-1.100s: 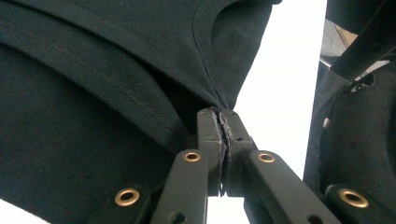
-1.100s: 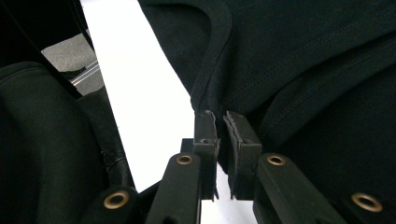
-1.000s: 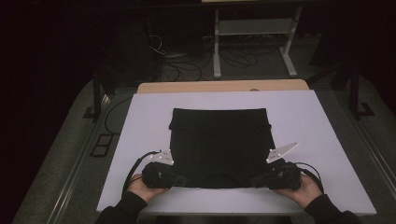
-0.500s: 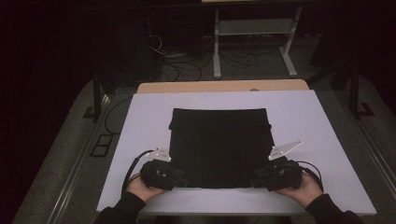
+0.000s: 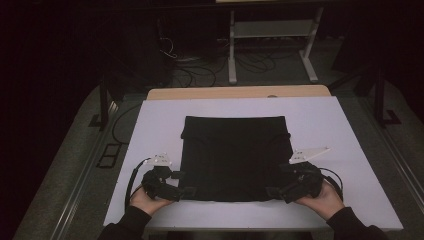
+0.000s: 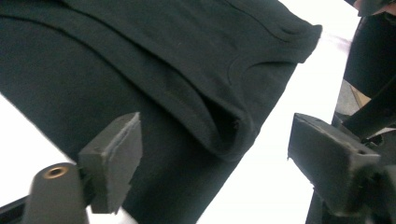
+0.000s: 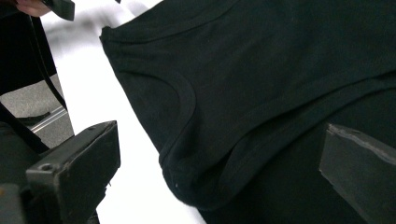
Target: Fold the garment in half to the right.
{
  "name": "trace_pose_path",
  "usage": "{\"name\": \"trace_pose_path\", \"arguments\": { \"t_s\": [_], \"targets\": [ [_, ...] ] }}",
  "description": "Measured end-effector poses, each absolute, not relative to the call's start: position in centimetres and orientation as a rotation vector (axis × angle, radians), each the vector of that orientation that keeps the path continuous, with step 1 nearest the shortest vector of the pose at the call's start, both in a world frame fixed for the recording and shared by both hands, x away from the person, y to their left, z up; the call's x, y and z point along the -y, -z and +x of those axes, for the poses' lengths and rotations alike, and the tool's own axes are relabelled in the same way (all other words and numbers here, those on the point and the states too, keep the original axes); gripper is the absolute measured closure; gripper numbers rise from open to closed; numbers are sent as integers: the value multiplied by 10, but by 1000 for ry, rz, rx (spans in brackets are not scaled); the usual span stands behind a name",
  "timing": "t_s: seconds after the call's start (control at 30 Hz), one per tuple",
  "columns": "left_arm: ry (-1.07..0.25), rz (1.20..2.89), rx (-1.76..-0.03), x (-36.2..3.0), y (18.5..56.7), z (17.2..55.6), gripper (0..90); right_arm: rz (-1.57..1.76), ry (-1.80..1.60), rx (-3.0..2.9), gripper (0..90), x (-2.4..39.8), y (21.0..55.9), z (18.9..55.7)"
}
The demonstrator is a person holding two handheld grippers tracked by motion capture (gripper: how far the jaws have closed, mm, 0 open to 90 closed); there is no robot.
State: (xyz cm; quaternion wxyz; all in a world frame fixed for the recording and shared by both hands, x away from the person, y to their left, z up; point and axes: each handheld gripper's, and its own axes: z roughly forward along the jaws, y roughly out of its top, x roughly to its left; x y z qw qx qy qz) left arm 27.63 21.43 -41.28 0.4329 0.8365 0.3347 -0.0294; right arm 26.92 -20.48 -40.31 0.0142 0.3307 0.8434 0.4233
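A black garment (image 5: 235, 155), folded into a rectangle, lies flat on the white table top (image 5: 350, 130). My left gripper (image 5: 184, 187) is at its near left corner and my right gripper (image 5: 274, 192) at its near right corner, each held in a hand. In the left gripper view, the left gripper (image 6: 215, 158) has just been opening; the folded corner of the garment (image 6: 140, 70) lies between its jaws, and the pads are clear of the cloth. In the right gripper view, the right gripper (image 7: 219, 172) has also just been opening, its jaws wide either side of a hemmed corner of the garment (image 7: 280, 70).
A wooden table edge (image 5: 240, 92) shows behind the white top. Farther back stand a white metal frame (image 5: 270, 30) and cables (image 5: 200, 70) on the dark floor. Bare white surface (image 5: 150, 130) surrounds the garment on both sides.
Both hands stay at the garment's near corners and have barely moved. The garment lies flat as before.
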Motion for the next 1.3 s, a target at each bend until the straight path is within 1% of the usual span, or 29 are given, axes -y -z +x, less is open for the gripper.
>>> {"name": "trace_pose_path", "arguments": {
  "t_s": [0.07, 0.13, 0.3, 0.87, 1.3],
  "targets": [
    [82, 2084, -834, -215, 413, 276, 128, 1027, -1317, -2620, 0, 204, 401, 271],
    [92, 2076, -834, -216, 414, 276, 111, 1018, -1320, -2624, 0, 203, 400, 273],
    [121, 2049, -878, -221, 416, 277, 3, 1006, -1313, -2617, 0, 200, 396, 278],
    [187, 1965, -1065, -250, 424, 272, 0, 912, -1327, -2593, 0, 181, 379, 302],
    [280, 1993, -1100, -248, 431, 268, 0, 903, -1321, -2608, 0, 164, 377, 319]
  ]
}}
